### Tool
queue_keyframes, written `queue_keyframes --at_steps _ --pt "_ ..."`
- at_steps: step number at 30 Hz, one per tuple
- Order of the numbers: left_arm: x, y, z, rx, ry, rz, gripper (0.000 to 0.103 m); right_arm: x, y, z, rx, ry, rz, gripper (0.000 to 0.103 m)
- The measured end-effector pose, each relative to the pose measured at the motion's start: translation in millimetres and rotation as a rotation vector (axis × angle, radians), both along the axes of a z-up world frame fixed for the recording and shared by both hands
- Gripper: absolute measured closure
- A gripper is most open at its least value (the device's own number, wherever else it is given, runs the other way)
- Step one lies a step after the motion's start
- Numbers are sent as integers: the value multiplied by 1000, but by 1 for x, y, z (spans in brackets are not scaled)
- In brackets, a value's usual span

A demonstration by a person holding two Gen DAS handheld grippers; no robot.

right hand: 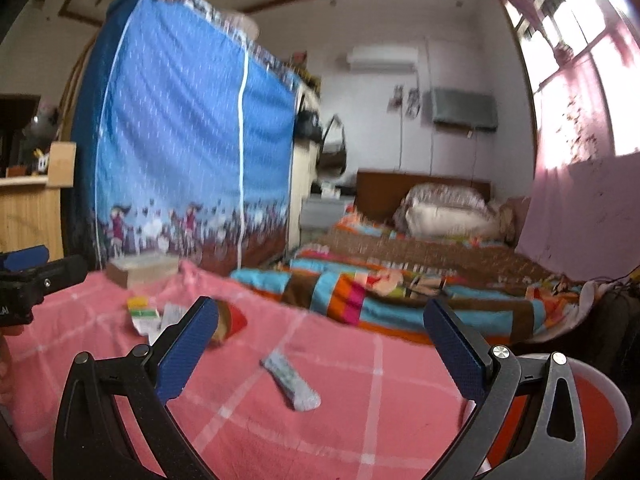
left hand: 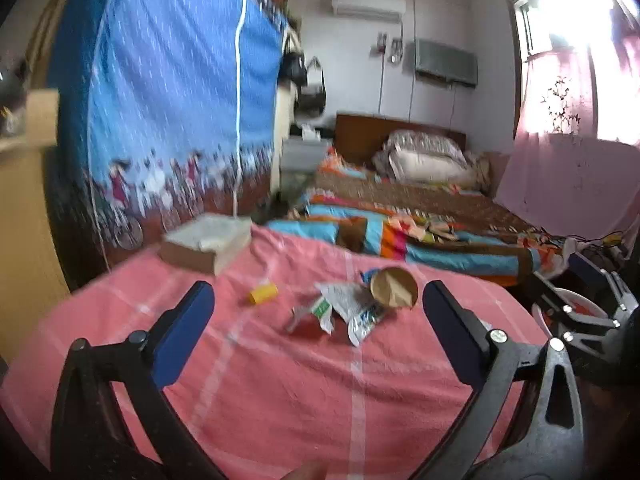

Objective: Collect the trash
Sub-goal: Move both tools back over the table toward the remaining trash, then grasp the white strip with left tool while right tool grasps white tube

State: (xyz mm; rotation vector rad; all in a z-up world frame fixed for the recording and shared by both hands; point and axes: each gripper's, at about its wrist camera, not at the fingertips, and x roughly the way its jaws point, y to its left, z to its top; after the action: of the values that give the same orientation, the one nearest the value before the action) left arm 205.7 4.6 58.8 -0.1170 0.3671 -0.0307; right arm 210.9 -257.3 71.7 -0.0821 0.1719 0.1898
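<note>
Where pink cloth [left hand: 280,400] spreads — one paper cup [left hand: 394,288].

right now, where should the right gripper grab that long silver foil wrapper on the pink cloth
Grip the long silver foil wrapper across its narrow middle, coming from above. It lies flat and slanted on the pink checked cloth, so turn the open right gripper square to its length.

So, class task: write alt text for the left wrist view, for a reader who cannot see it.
Open left tongs hover over a pink checked cloth strewn with trash: a tipped paper cup, crumpled wrappers and a small yellow tube. A tissue box lies further back, with a bed and a blue curtain behind.
</note>
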Motion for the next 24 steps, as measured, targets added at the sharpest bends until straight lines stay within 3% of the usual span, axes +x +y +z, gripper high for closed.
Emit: queue_keyframes --at_steps 10,14,18,22,24 --pt "56 18 -32 -138 284 -44 36 52 9 -25 -22 313 59 3" --pt "73 17 -42 -168 353 -76 50 72 6 -38 3 441 70 19" --pt "80 10 -47 -143 395 -91 64 84 3 -49 33 543 91 27" --pt "83 9 -49 -131 415 -89 73 83 7 -52 26 564 111 36" --pt "82 9 -48 -134 408 -87 78 81 9 -53 20 567 129 50"
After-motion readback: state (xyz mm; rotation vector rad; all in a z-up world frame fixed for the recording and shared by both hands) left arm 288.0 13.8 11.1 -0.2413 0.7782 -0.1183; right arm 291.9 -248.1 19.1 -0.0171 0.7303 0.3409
